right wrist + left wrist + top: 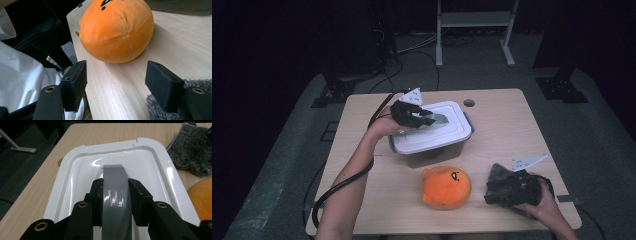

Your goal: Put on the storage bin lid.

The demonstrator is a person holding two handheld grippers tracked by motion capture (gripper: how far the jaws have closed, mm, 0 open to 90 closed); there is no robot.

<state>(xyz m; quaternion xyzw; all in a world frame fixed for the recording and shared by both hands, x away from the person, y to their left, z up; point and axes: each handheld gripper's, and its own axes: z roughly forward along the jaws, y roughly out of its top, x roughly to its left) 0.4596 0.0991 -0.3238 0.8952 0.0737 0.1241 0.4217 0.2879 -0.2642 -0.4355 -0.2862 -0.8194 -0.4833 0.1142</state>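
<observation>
While the grey handle [115,195] on the white lid [75,182] of the box [432,132], mid-tabletop [512,130], sits clamped in the left tongs [115,195], the lid-removal step appears current; next, lift straight up. Right tongs [116,82] stand wide open, empty, near the orange plush [117,30].

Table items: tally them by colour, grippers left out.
White: 1, the lidded storage box with its grey handle
Orange: 1, the plush toy
Grey: 1, the fuzzy cloth
Total: 3
</observation>
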